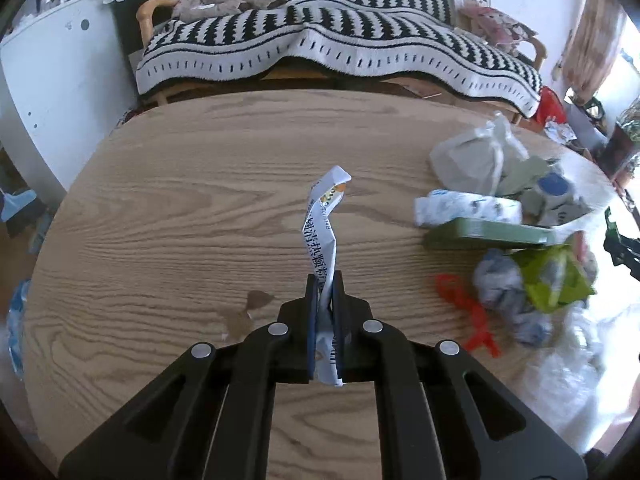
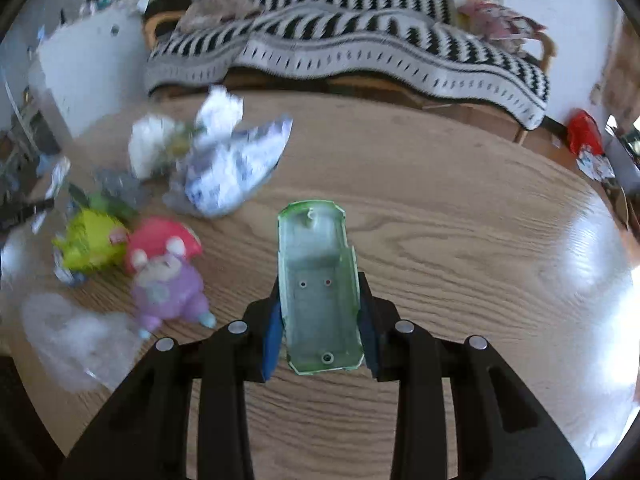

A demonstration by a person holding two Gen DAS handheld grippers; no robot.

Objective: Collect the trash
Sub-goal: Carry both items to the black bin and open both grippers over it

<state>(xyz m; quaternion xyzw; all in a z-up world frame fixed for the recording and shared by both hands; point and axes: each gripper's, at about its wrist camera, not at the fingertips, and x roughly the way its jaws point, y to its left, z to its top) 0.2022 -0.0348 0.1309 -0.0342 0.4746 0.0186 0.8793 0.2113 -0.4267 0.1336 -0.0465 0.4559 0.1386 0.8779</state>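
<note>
The left gripper [image 1: 325, 280] has its jaws pressed onto a twisted white wrapper [image 1: 325, 224] printed with blue characters; the strip stands up from between the jaws and curls over at its top, held above the wooden table [image 1: 180, 208]. A small dark stain [image 1: 256, 302] marks the wood just left of the jaws. In the left wrist view a heap of trash lies on the right part of the table: a knotted grey plastic bag [image 1: 476, 156] at the back, a white printed packet [image 1: 466, 208] resting on a flat green box [image 1: 488, 236], a crumpled grey-blue wad [image 1: 500, 280] beside a lime green wrapper [image 1: 556, 280], and a red ribbon-like strip [image 1: 468, 312] nearest the gripper. The right gripper [image 2: 320, 280] pinches a clear green-tinted plastic tray [image 2: 318, 276] by its long sides, the tray pointing away from the camera above the table [image 2: 460, 240]. To its left, blurred, lie crumpled white and blue printed paper [image 2: 236, 164], a yellow-green wrapper [image 2: 92, 244], a pink and purple toy figure [image 2: 164, 276] and a clear plastic bag [image 2: 76, 340] at the table's near edge. Beyond the table a black and white patterned blanket [image 1: 320, 40] drapes a wooden-armed sofa
</note>
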